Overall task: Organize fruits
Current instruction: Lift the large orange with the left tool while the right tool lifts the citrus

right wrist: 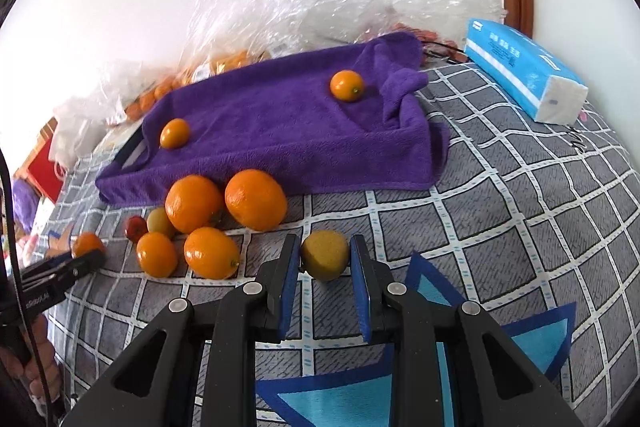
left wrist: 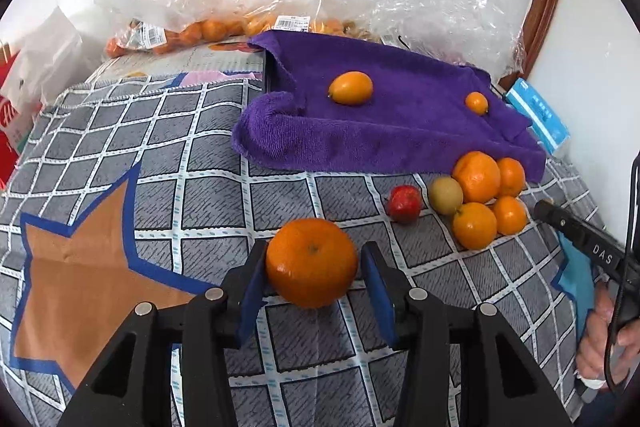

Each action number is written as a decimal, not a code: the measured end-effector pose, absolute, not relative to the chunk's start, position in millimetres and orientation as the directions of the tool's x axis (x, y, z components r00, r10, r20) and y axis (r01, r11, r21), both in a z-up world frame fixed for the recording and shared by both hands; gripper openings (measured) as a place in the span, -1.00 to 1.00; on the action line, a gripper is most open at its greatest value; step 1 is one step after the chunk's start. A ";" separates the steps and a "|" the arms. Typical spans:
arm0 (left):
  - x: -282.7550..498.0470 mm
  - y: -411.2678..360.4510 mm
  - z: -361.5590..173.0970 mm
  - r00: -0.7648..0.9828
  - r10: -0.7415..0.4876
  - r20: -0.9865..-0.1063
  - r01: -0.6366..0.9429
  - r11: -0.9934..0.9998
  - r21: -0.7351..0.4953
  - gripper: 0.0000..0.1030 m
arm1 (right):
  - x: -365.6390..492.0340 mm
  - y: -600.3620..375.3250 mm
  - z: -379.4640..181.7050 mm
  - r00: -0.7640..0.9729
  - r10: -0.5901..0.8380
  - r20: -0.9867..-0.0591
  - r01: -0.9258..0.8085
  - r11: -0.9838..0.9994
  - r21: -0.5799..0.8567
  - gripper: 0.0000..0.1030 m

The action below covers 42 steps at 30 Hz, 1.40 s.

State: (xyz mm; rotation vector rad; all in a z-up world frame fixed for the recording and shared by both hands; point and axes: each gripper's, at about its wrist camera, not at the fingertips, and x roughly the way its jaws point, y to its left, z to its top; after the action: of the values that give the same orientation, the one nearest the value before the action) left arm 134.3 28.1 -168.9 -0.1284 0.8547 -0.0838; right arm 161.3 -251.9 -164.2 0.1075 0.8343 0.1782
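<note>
Both tools are busy at once. The left gripper (left wrist: pixel 314 273) straddles a big orange (left wrist: pixel 312 263): its left pad touches the peel, but a sliver of gap shows at the right pad, so the tongs stand slightly apart, not clamped. The right gripper (right wrist: pixel 325 263) is pinched shut on a small yellow-green fruit (right wrist: pixel 325 255), both blue pads pressed against its sides, low on the checked bedspread (right wrist: pixel 520 227). At eleven o'clock from it, a loose fruit cluster (right wrist: pixel 208 223) crowds against the front edge of the purple towel (right wrist: pixel 280 131). Two small oranges already sit on that towel, so it looks like the sorting spot, each hand bringing one fruit.
</note>
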 end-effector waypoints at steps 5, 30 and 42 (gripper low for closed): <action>134.5 28.6 -169.0 0.653 -0.127 -0.747 0.022 0.989 -0.149 -0.14 | 163.9 -249.6 -167.8 0.647 0.158 -0.746 -0.088 0.987 0.133 -0.51; 118.4 45.0 -158.3 0.734 -0.246 -0.633 0.062 0.953 -0.298 -0.23 | 161.3 -241.5 -165.4 0.659 0.101 -0.745 -0.090 0.994 0.055 -0.52; 116.8 45.1 -157.1 0.740 -0.256 -0.622 0.067 0.948 -0.311 -0.24 | 154.6 -239.7 -161.7 0.672 0.057 -0.738 -0.065 0.998 0.018 -0.52</action>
State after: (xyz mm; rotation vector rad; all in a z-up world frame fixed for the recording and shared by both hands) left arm 116.8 45.1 -157.1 -0.2775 0.7179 -0.1799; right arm 154.6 -239.7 -161.7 -0.0097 0.8306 0.0690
